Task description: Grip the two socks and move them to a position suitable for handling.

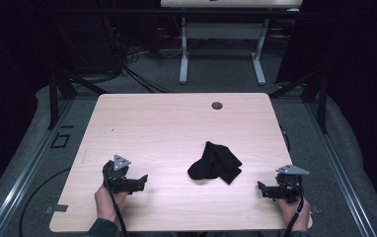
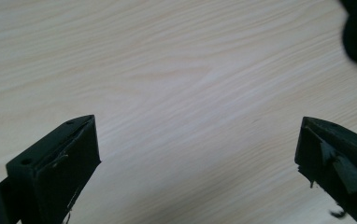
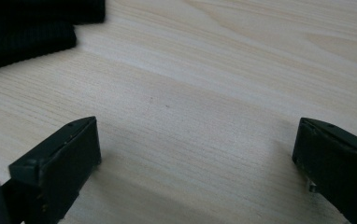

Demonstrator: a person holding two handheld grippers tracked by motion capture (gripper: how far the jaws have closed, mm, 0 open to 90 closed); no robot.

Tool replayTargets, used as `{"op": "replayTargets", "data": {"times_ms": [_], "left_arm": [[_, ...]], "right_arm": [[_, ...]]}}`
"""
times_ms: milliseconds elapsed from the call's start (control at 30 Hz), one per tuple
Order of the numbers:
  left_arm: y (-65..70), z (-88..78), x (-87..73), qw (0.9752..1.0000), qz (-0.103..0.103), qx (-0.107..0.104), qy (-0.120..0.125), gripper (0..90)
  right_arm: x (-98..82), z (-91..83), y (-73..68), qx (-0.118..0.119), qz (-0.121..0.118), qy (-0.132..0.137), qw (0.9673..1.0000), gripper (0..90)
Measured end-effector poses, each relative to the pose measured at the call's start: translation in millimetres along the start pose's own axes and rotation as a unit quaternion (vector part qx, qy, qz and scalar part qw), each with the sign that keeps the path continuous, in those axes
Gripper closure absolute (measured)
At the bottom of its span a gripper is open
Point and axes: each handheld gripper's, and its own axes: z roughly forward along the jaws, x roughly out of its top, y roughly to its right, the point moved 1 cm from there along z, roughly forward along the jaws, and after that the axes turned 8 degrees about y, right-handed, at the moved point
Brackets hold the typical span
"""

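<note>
Both spread grippers, left gripper (image 1: 144,178) and right gripper (image 1: 259,186), flank a crumpled black cloth (image 1: 214,163) lying folded on the table (image 1: 152,123).

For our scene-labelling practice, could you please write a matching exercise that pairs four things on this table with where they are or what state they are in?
Things:
1. left gripper
2. right gripper
3. black cloth
4. round grommet hole

Places or states:
A. crumpled, lying between the two grippers
B. near the far edge of the table
C. open, at the near left of the table
D. open, at the near right corner

Pairs: 1-C, 2-D, 3-A, 4-B
</note>
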Motion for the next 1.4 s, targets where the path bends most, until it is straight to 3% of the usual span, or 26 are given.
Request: {"op": "replayTargets", "data": {"times_ms": [100, 267, 467, 567, 667, 767, 967, 1033, 1167, 1233, 1267, 1400], "left_arm": [[7.0, 1.9, 9.3, 0.9997, -0.001, -0.025, 0.004, 0.0], [33.3, 12.4, 33.3, 0.9978, 0.022, -0.063, 0.007, 0.0], [56.4, 22.9, 50.9, 0.9954, 0.036, -0.089, 0.007, 0.0], [72.4, 35.8, 63.1, 0.9928, 0.042, -0.112, -0.002, 0.0], [80.6, 43.2, 67.8, 0.9916, 0.047, -0.120, -0.004, 0.0], [98.7, 57.2, 74.9, 0.9888, 0.054, -0.139, -0.010, 0.0], [119.6, 72.3, 83.4, 0.9850, 0.058, -0.162, -0.015, 0.0], [134.2, 82.5, 86.5, 0.9818, 0.072, -0.174, -0.025, 0.1], [150.5, 98.5, 85.2, 0.9785, 0.086, -0.184, -0.036, 4.9], [153.4, 102.6, 85.3, 0.9782, 0.088, -0.184, -0.040, 6.8], [155.3, 105.1, 85.1, 0.9784, 0.084, -0.185, -0.037, 13.1], [161.3, 112.6, 88.0, 0.9801, 0.083, -0.175, -0.042, 19.4]], "right_arm": [[0.0, 0.0, 0.0, 0.000, 0.000, 0.000, 1.0000, 0.6], [-0.1, -0.1, -0.1, 0.000, 0.000, 0.000, 1.0000, 0.6], [-0.1, 0.0, 0.4, 0.000, 0.000, 0.002, 1.0000, 1.1], [0.0, -0.2, 0.5, 0.000, 0.002, 0.001, 1.0000, 1.4], [-0.1, -0.1, 0.3, -0.001, 0.003, 0.002, 1.0000, 1.5], [0.0, -0.4, 0.3, -0.004, 0.002, 0.002, 1.0000, 1.8], [0.0, -0.5, 0.4, -0.004, 0.003, 0.002, 1.0000, 2.1], [0.0, -0.6, 0.5, -0.004, 0.002, 0.002, 1.0000, 2.2], [-0.1, -0.6, 0.5, -0.005, 0.003, 0.004, 1.0000, 2.5], [-0.1, -0.6, 0.5, -0.005, 0.003, 0.004, 1.0000, 2.6], [-0.1, -0.6, 0.5, -0.005, 0.003, 0.004, 1.0000, 2.6], [-0.2, -0.6, 0.4, -0.005, 0.005, 0.005, 1.0000, 3.0]]}}
